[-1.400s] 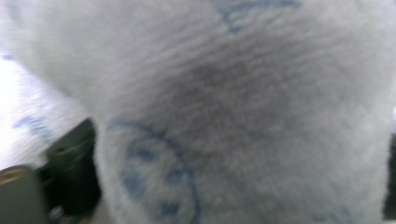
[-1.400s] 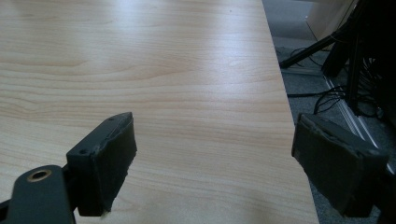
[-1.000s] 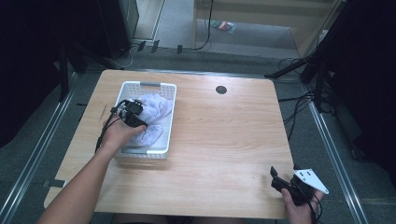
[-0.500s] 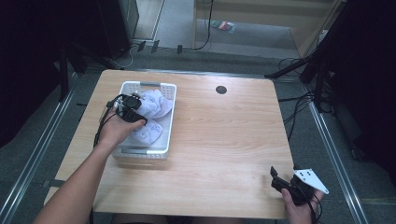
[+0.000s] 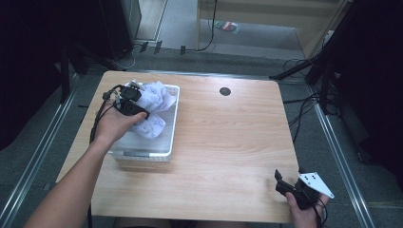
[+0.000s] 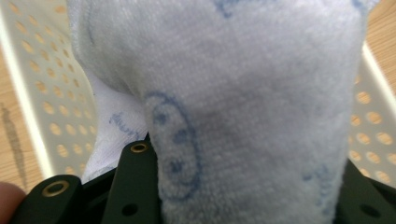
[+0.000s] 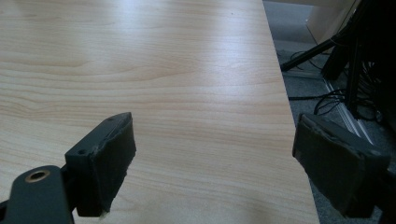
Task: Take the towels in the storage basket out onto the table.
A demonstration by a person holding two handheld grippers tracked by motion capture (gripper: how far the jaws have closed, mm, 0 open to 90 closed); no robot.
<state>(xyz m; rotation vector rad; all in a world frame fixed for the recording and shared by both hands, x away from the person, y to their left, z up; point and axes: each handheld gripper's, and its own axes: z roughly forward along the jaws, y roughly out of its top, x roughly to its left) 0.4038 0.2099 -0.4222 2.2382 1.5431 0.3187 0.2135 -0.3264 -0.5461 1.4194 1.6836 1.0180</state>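
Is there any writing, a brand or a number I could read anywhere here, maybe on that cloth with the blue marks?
No readable text anywhere.
Cloth in the left gripper: blue printed doodles, one like a small face, and a squiggle too blurred to read as letters.
White basket: no label visible.
Table: none.

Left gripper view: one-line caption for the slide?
Left gripper clamped on a pale cloth with blue print, above the perforated white basket.
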